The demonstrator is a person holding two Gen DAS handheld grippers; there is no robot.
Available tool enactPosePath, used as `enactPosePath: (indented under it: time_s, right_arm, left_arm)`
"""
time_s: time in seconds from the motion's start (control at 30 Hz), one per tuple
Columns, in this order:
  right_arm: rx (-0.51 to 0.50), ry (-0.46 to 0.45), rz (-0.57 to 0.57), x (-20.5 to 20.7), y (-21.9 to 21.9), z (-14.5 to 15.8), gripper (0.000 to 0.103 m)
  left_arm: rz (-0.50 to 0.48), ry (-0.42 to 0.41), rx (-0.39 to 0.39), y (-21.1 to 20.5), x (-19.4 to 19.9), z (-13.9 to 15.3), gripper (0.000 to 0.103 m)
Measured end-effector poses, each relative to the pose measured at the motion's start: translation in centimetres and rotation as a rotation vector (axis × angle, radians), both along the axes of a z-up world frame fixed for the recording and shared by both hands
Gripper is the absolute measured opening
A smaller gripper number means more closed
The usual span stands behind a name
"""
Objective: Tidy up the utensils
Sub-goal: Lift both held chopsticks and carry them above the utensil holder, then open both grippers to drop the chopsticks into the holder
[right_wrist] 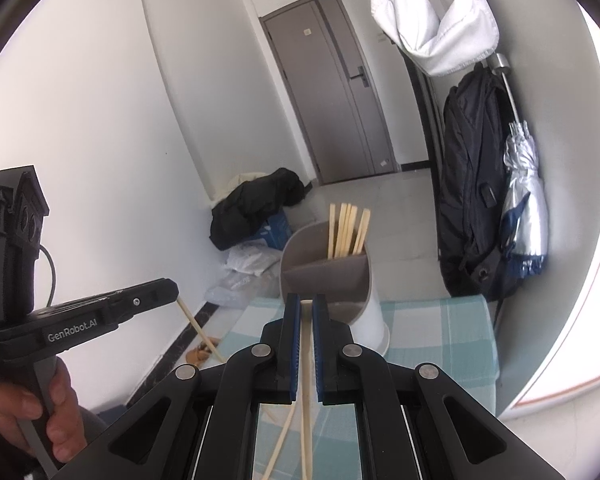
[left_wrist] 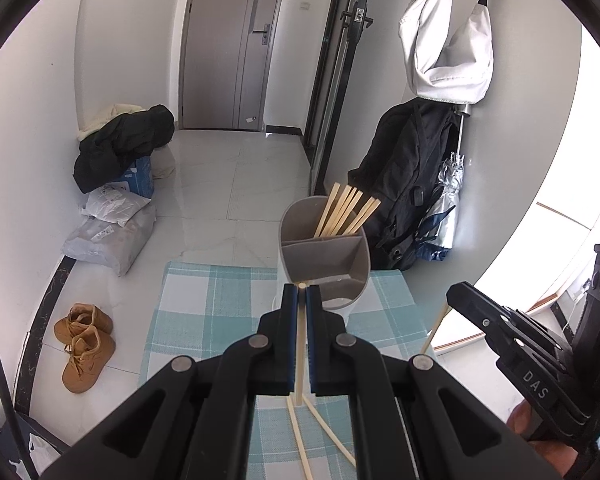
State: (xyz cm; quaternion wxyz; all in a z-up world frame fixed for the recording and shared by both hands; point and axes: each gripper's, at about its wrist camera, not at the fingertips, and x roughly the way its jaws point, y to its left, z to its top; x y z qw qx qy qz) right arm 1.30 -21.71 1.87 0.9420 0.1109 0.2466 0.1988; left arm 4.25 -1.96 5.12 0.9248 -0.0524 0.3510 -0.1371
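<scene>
Left gripper [left_wrist: 301, 289]: black with blue pads, jaws nearly together on one pale wooden chopstick [left_wrist: 299, 344] that runs upright between them.
Right gripper [right_wrist: 307, 302]: same build, jaws narrow on a second pale wooden chopstick [right_wrist: 307, 360].
Holder: grey plastic utensil holder [left_wrist: 323, 252] with a divider stands at 12 o'clock of both grippers, on a teal-and-white checked mat [left_wrist: 204, 312].
Stored sticks: bundle of wooden chopsticks [left_wrist: 346, 210] leans in the far compartment; the near one looks empty.
Loose sticks: more chopsticks [left_wrist: 332, 436] lie on the mat at 6 o'clock, below the left jaws.
Risk: each stick is pinched near one end, so it may pivot or slip in the pads; a tip catching the holder's rim or divider could tip the holder.
Second risk: both grippers aim at one opening, so the sticks may cross or the tools collide.
Surroundings: brown boots [left_wrist: 85, 346] at 8 o'clock, dark coat on boxes [left_wrist: 120, 144] at 10, black backpack [left_wrist: 408, 176] at 2.
Obstruction: nothing lies between the jaws and the holder.
</scene>
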Motion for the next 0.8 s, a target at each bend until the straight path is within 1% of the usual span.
enactPosePath:
  time_s: [0.07, 0.23, 0.37, 0.4, 0.57, 0.63, 0.8]
  right_arm:
    - [0.004, -0.012, 0.001, 0.4, -0.1, 0.8, 0.005]
    - [-0.003, -0.054, 0.01, 1.7, 0.1, 3.4, 0.005]
    - [-0.016, -0.09, 0.022, 3.1, 0.5, 5.6, 0.005]
    - [-0.008, -0.098, 0.022, 3.7, 0.6, 6.4, 0.005]
    - [0.043, -0.103, 0.003, 6.2, 0.4, 8.3, 0.005]
    - [0.05, -0.112, 0.001, 7.2, 0.6, 9.0, 0.005]
    - [0.066, -0.129, -0.016, 10.1, 0.9, 10.6, 0.005]
  left_arm:
    - [-0.008, 0.001, -0.013, -0.1, 0.3, 0.8, 0.001]
    - [-0.023, -0.027, -0.024, -0.3, 0.7, 3.2, 0.001]
    - [-0.018, -0.033, -0.04, 0.0, 1.8, 5.0, 0.001]
    - [-0.015, -0.034, -0.055, 0.2, 2.2, 5.6, 0.001]
    - [0.007, -0.045, -0.079, 0.5, 4.1, 7.1, 0.001]
    - [0.011, -0.055, -0.077, 0.6, 5.1, 7.8, 0.001]
    - [0.034, -0.076, -0.102, 1.2, 7.1, 9.1, 0.001]
